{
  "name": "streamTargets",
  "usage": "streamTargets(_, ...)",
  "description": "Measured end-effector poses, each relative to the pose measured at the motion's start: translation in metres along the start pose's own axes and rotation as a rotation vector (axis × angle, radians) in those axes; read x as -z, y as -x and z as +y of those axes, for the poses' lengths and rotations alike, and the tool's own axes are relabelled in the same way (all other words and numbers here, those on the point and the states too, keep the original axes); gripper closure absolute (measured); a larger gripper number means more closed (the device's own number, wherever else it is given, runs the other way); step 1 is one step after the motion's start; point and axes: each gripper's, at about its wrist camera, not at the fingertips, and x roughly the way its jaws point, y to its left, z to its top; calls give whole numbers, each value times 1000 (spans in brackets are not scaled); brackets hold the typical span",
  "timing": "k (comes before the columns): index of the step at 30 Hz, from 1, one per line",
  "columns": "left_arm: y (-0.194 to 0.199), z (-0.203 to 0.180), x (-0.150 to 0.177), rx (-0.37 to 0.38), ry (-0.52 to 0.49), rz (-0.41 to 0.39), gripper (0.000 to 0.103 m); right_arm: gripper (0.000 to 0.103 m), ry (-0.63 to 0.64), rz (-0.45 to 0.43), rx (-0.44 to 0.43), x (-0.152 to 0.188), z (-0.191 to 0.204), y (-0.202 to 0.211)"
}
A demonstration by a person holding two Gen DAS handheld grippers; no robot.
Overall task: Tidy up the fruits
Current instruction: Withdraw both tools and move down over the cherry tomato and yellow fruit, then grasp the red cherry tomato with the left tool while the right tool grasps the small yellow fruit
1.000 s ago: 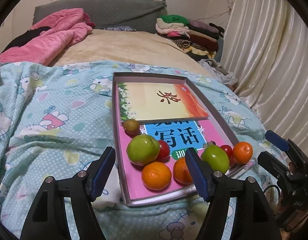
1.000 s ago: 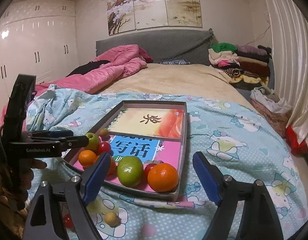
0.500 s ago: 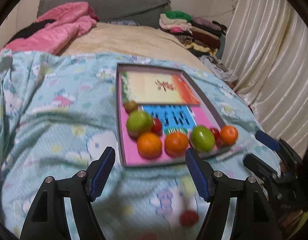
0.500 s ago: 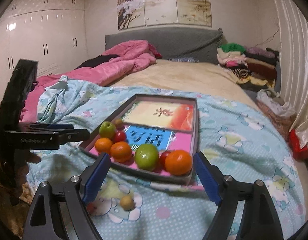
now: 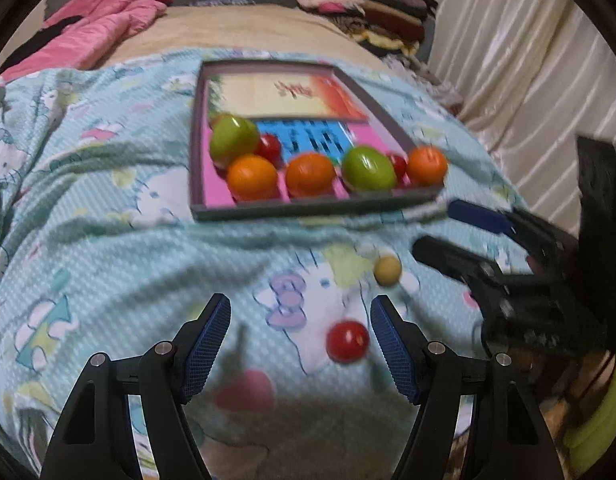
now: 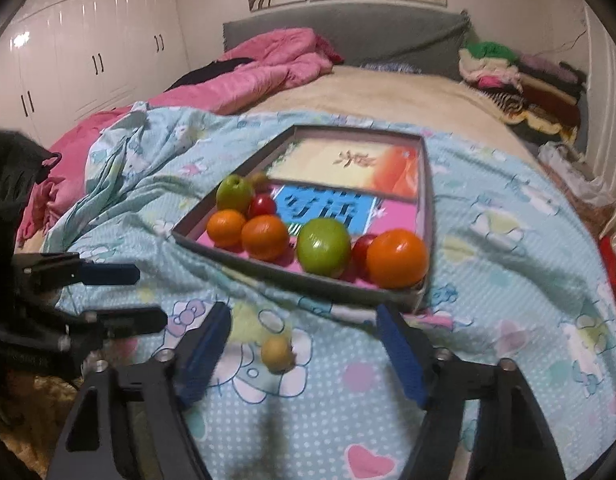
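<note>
A shallow grey tray [image 5: 308, 211] [image 6: 268, 267] lies on the blanket and holds two green apples [image 5: 367, 169], three oranges [image 5: 309, 174] and small red fruits. A loose red cherry fruit [image 5: 347, 341] lies on the blanket between the fingers of my left gripper [image 5: 302, 344], nearer the right finger and untouched; the jaws stand open. A small tan fruit [image 6: 276, 354] [image 5: 387, 270] lies between the fingers of my right gripper [image 6: 302, 354], whose jaws are closing without touching it. Each gripper shows in the other's view: the right gripper [image 5: 435, 227] and the left gripper [image 6: 148, 298].
The blue cartoon-print blanket [image 5: 108, 240] covers the near bed, with a pink quilt [image 6: 268, 68] behind. Folded clothes [image 6: 519, 80] are stacked at the back right, curtains [image 5: 527, 60] hang at the right, and white wardrobes [image 6: 68, 60] stand at the left.
Both views have pulled back and tipped down, so the tray sits higher in frame. The loose red and tan fruits now lie between the fingers. The right jaws have narrowed.
</note>
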Motion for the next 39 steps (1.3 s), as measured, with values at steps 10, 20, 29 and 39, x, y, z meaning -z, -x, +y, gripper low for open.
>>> streamTargets(10, -17, -16, 11, 47, -70, 72, 46, 66, 53, 167, -48, 12, 13, -34)
streamTargets(20, -33, -28, 13, 63, -112, 102, 60, 73, 74, 215, -40, 17, 15, -49)
streamTargets(29, -34, -26, 7, 71, -107, 80, 75, 80, 70, 220, -46, 17, 14, -50)
streamTargets(39, 8, 2, -13, 78, 3, -91, 75, 80, 36, 69, -96, 5, 9, -19)
